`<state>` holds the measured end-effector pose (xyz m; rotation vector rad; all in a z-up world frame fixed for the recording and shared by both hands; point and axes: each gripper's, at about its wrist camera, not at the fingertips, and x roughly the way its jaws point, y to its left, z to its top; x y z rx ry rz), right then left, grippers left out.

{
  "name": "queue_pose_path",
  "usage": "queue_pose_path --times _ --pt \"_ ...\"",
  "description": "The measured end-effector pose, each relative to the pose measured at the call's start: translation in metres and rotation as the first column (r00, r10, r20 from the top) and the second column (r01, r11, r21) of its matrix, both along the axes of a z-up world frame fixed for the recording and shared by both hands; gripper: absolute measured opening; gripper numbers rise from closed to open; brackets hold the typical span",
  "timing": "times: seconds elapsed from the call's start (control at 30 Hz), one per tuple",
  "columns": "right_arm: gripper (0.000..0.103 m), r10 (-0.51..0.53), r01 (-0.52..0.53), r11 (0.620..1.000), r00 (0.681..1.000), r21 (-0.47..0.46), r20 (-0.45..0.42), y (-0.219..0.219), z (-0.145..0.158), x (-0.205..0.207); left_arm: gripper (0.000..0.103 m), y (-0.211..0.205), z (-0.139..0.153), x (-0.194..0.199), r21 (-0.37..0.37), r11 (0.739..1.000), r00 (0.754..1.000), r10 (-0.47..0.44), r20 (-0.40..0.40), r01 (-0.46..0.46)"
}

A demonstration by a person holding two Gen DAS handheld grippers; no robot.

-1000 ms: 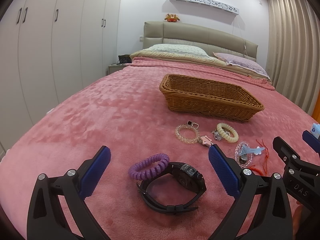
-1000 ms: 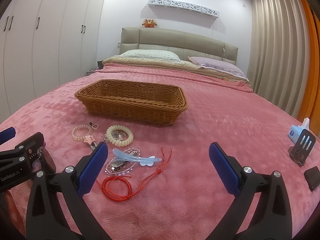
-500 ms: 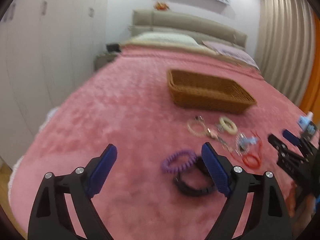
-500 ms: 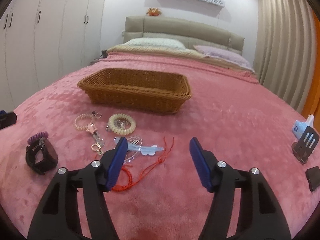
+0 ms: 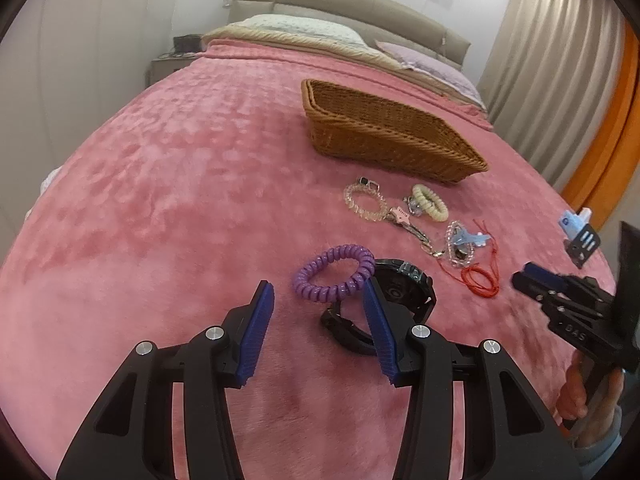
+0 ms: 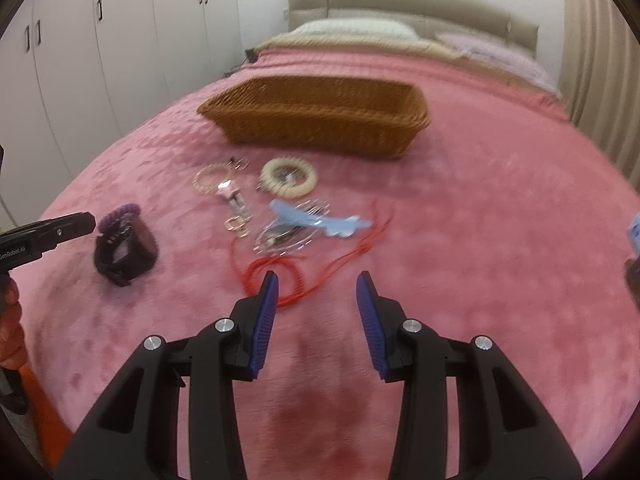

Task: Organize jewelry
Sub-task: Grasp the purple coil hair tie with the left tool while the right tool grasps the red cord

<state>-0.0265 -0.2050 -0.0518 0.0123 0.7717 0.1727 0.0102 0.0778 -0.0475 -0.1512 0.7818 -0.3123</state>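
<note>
On the pink bed (image 5: 160,200) the jewelry lies in a loose cluster just short of the wicker basket (image 5: 384,136), which sits toward the middle of the bed and looks to hold nothing yet, though its floor is only partly in view. The left gripper (image 5: 318,320) is spread, holding nothing, its jaws reaching toward the purple coil band (image 5: 334,274) and the black watch (image 5: 392,304), which touch each other. The right gripper (image 6: 316,308) is likewise spread and unloaded, its left jaw over the edge of the red cord (image 6: 288,276). Beyond lie the blue clip (image 6: 316,222) on a clear bead bracelet, a cream ring bracelet (image 6: 288,176) and a pale bead bracelet (image 6: 210,180) with a small pink charm beside it. The coil band is probably light, springy and grippy — pinching across one side of its loop should do. The watch is likely the heaviest and stiffest piece; its strap near the case seems the safest hold, since the glass face may slip. The cord is limp and thin, sunk into plush blanket — best taken where its loops bunch, or it may trail and snag the clip.
</note>
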Motion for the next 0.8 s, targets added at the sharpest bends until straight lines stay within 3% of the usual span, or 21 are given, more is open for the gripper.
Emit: queue_pose_path --times 0.3,0.4,0.43,0.6,0.63,0.67,0.8 --pt "0.032 -0.047 0.049 0.999 0.992 0.012 -0.113 0.005 -0.015 0.027 0.044 -0.011 0.000 0.006 0.066 0.996 0.998 -0.060 0.001 0.059" --pt "0.032 -0.062 0.056 0.997 0.990 -0.050 -0.123 0.015 -0.022 0.035 0.044 -0.017 0.002 0.013 0.095 0.991 0.995 -0.097 -0.008 0.098" --pt "0.027 -0.063 0.055 0.996 0.991 -0.070 -0.116 0.018 -0.022 0.034 0.043 -0.019 0.001 0.015 0.105 0.989 0.995 -0.102 -0.009 0.102" --pt "0.009 -0.043 0.032 0.994 0.994 -0.103 -0.103 0.023 -0.022 0.030 0.034 -0.034 -0.008 0.022 0.159 0.978 0.990 -0.132 -0.045 0.137" --pt "0.005 -0.041 0.030 0.994 0.994 -0.110 -0.098 0.023 -0.021 0.028 0.026 -0.035 -0.010 0.022 0.165 0.977 0.991 -0.129 -0.046 0.135" --pt "0.004 -0.040 0.030 0.993 0.995 -0.114 -0.095 0.023 -0.021 0.027 0.017 -0.034 -0.011 0.023 0.156 0.979 0.991 -0.128 -0.049 0.134" --pt "0.003 -0.028 0.019 0.995 0.996 -0.099 -0.086 0.020 -0.019 0.021 0.016 -0.026 -0.012 0.024 0.102 0.988 0.992 -0.110 -0.053 0.115"
